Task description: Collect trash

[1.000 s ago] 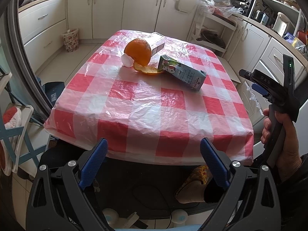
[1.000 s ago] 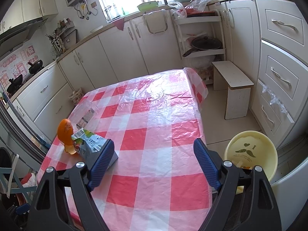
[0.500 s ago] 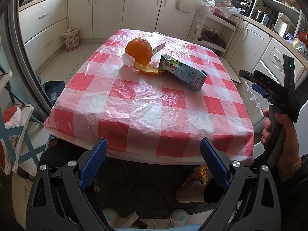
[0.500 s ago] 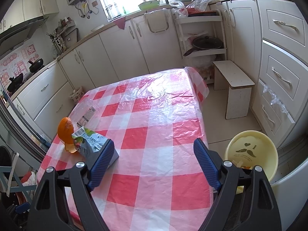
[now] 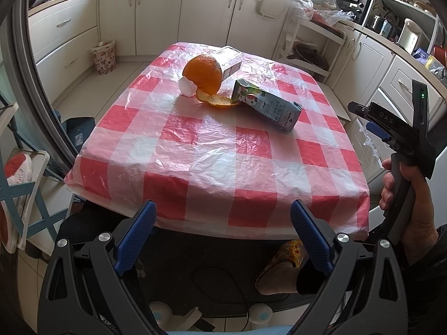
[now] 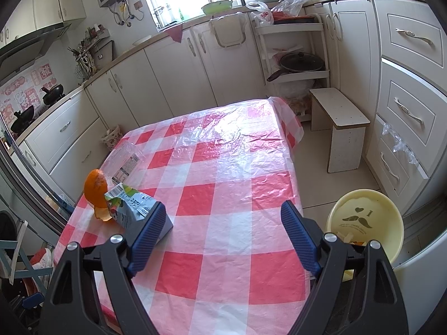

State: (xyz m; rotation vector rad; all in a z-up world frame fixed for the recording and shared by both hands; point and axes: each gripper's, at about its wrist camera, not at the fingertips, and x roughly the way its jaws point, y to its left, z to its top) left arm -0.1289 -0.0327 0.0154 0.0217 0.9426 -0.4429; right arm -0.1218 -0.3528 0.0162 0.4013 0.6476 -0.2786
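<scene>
Both wrist cameras look down across the checked table [image 5: 223, 150], apparently from adjacent edges, sharing the milk carton [image 6: 137, 209].

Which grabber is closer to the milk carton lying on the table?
The right. The right gripper hangs over the table's near part with the milk carton just beyond its left finger. The left gripper is back off the table's edge, the carton well ahead.

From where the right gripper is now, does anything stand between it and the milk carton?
Nothing visible does. The right gripper is open above bare checked tablecloth, and the milk carton lies just beyond its left finger.
</scene>
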